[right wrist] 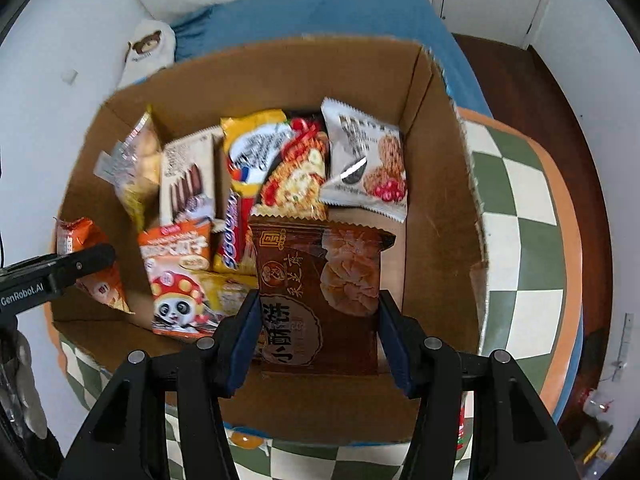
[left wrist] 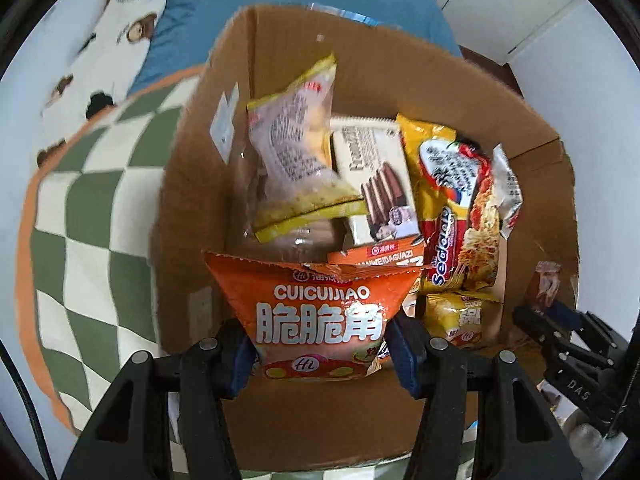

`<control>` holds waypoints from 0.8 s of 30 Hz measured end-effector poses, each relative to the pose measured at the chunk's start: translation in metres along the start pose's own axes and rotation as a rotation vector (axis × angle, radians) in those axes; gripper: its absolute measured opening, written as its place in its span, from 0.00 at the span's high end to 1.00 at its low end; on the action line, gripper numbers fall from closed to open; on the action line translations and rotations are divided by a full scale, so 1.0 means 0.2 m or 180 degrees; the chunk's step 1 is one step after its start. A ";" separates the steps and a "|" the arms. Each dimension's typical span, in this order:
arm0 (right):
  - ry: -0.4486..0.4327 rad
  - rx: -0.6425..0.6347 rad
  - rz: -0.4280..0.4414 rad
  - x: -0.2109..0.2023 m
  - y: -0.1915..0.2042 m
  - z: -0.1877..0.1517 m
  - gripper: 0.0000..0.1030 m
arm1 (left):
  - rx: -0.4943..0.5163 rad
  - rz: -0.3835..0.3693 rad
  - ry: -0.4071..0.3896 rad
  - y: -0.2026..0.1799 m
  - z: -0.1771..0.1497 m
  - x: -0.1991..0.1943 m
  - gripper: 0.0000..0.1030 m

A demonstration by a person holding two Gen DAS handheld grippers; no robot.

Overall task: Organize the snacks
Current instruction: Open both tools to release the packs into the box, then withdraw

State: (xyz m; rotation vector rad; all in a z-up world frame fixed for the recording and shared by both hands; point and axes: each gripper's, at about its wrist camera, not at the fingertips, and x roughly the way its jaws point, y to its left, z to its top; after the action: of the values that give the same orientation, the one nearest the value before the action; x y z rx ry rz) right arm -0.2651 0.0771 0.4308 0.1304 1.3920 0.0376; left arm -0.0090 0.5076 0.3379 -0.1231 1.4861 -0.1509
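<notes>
Packets' lower ends hide behind each clamping hand-held gripper: left (left wrist: 320, 354) orange bag (left wrist: 320, 312), right (right wrist: 316, 338) brown pastry pack (right wrist: 320, 292).

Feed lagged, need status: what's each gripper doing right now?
Left gripper: closed on the orange chip bag.
Right gripper: closed on the brown pastry packet.

Left tool (left wrist: 320, 344) and right tool (right wrist: 316, 336) each point downward, fingers clamped on something.

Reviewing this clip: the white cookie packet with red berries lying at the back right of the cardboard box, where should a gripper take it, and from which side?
Grip the white cookie packet across its serrated near seam, coming from above: it lies flat on the cardboard box floor, with bare floor before that edge.
</notes>
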 end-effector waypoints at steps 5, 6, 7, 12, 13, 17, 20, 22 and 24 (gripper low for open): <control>0.0221 -0.0008 -0.0052 0.10 -0.01 0.01 0.07 | 0.0103 0.0175 0.0001 -0.05 0.01 0.03 0.07; 0.0241 -0.0013 -0.0086 0.11 -0.01 0.01 0.04 | 0.0107 0.0171 -0.0021 -0.06 0.01 0.03 0.06; 0.0264 -0.0015 -0.0117 0.12 -0.01 0.01 0.04 | 0.0104 0.0149 -0.0044 -0.07 0.01 0.03 0.06; 0.0239 -0.0025 -0.0140 0.14 -0.01 0.02 0.04 | 0.0081 -0.0019 -0.0138 -0.09 -0.01 0.04 0.00; 0.0226 -0.0022 -0.0146 0.13 -0.01 0.02 0.04 | 0.0089 -0.0014 -0.0145 -0.10 -0.02 0.04 0.00; 0.0104 -0.0021 -0.0204 0.09 -0.01 0.03 0.03 | 0.0121 -0.0026 -0.0225 -0.13 -0.04 0.02 0.00; 0.0041 -0.0035 -0.0213 0.05 0.01 0.03 0.03 | 0.0119 0.0012 -0.0331 -0.14 -0.08 -0.02 0.00; -0.0036 -0.0046 -0.0216 0.01 0.02 0.02 0.03 | 0.0119 0.0027 -0.0426 -0.14 -0.12 -0.05 0.00; -0.0131 -0.0081 -0.0250 -0.03 0.03 0.01 0.03 | 0.0137 0.0061 -0.0513 -0.15 -0.16 -0.07 0.00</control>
State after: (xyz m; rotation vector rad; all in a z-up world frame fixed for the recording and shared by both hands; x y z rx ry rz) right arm -0.2643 0.0825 0.4375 0.0550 1.3540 -0.0126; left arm -0.0419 0.4808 0.3546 -0.0844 1.3222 -0.1539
